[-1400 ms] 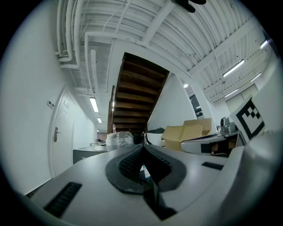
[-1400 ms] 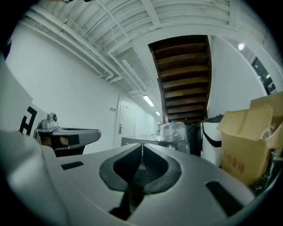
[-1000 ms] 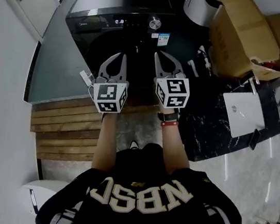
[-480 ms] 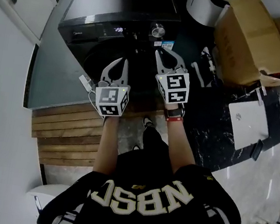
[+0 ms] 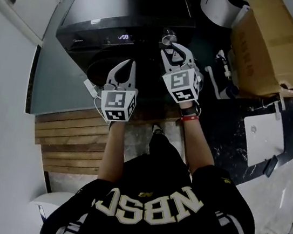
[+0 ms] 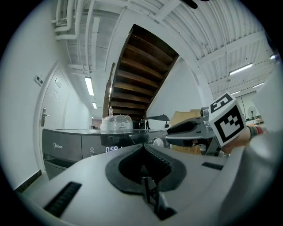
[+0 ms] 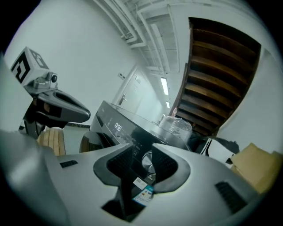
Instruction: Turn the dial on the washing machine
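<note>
The black washing machine [image 5: 125, 7] stands ahead, its lit display [image 5: 124, 37] on the front panel. The silver dial [image 5: 168, 35] sits at the panel's right end. My right gripper [image 5: 175, 50] is just short of the dial, and its jaws have just been opening. In the right gripper view the dial [image 7: 147, 164] shows through the gap between the open jaws of the right gripper [image 7: 142, 145], untouched. My left gripper [image 5: 129, 63] hangs in front of the machine's door, left of the right one. Seen from the left gripper [image 6: 142, 145], its fingers meet with nothing between them.
Cardboard boxes [image 5: 272, 45] stand right of the machine, with a white appliance [image 5: 223, 2] behind them. A wooden slatted platform [image 5: 73, 135] lies at the lower left. A plastic-wrapped bundle [image 7: 175, 126] rests on the machine's top. A white panel [image 5: 264, 131] lies on the dark floor at right.
Both grippers have moved forward toward the machine. The right gripper has rolled and its jaws have gone from shut to open, its tips now close to the dial.
</note>
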`<state>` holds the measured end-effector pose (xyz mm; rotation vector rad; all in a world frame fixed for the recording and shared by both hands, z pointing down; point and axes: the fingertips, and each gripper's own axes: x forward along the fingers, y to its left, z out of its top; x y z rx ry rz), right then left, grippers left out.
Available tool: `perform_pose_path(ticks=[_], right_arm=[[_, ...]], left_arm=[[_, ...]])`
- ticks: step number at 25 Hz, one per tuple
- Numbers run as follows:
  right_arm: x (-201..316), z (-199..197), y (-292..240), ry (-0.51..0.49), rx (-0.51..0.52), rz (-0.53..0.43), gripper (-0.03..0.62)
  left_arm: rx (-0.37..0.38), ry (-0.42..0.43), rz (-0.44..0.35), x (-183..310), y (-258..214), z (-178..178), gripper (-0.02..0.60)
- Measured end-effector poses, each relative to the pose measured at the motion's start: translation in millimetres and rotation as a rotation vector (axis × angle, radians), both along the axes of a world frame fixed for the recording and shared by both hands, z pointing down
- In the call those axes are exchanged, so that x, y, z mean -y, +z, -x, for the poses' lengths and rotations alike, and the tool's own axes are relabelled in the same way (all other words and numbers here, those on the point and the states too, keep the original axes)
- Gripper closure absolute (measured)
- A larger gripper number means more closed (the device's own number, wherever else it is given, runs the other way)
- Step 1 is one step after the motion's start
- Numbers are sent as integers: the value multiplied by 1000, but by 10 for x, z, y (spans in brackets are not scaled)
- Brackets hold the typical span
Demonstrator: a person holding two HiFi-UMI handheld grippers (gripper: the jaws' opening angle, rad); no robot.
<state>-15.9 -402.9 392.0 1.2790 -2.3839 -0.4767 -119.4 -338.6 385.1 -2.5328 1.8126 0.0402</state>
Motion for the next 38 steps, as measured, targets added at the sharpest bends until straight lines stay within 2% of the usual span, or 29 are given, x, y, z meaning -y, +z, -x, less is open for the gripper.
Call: perform_pose_path(ticks=[7, 16, 21, 28, 34, 38], right_arm=[[330, 69, 210, 2, -267, -72, 407], [626, 188, 491, 8, -712, -241, 358], [735, 167, 618, 17, -868, -293, 338], [796, 153, 656, 25, -935, -344, 333], [792, 174, 610, 61, -899, -331, 336], [795, 157, 603, 78, -837, -314, 336]], left_arm=[[6, 3, 17, 199, 108, 7, 568], [2, -11, 41, 375, 234, 79, 568], [-1, -24, 43, 421, 257, 133, 568], [-12, -39, 48, 461, 294, 192, 568], [-20, -49, 49, 466, 310, 226, 568], [-23, -57, 44, 464, 288, 261, 568]])
